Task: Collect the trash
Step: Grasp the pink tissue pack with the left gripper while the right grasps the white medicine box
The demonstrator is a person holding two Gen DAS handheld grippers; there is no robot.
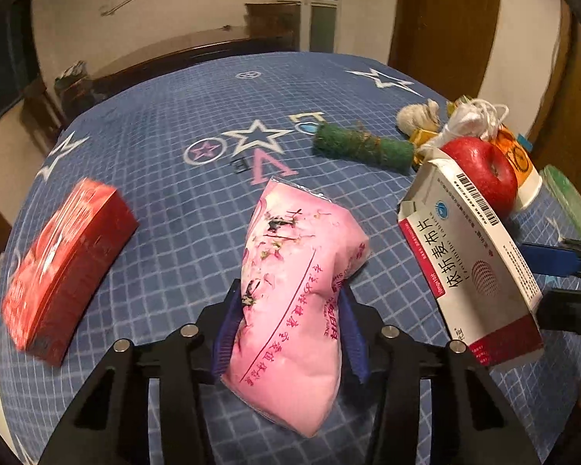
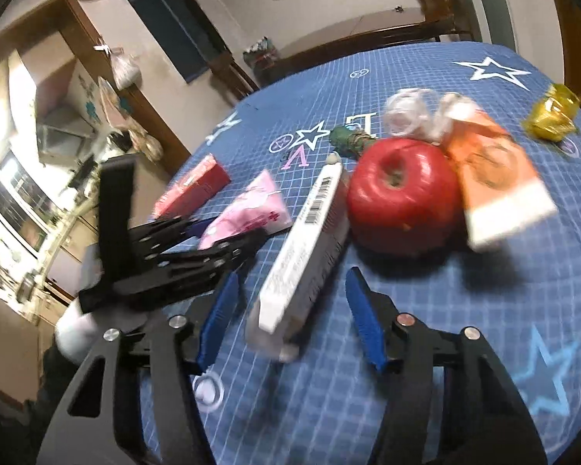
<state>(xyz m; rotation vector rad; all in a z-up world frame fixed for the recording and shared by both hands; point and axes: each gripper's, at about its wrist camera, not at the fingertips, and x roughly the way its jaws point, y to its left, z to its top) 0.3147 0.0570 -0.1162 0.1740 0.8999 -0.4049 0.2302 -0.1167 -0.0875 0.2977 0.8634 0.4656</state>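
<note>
We have the left gripper (image 1: 288, 333) clamped on the soft pink plastic tissue packet (image 1: 294, 294), over the blue checked tablecloth (image 1: 166, 209). Our right gripper (image 2: 290, 321) stands wide open astride the white-and-red cardboard medicine box (image 2: 310, 240), gripping nothing; the box leans beside the red apple (image 2: 403, 197). We judge the pickup half done: next, close squarely on the box's sides without nudging the apple.

A big red apple (image 2: 403, 197) sits on the blue cloth with white stars (image 1: 197, 108). A dark wooden chair (image 2: 437, 11) stands at the far side of the table. A dark window (image 2: 166, 19) is on the wall, and a plastic bag (image 2: 124, 66) hangs from the brown wooden frame beside it.
</note>
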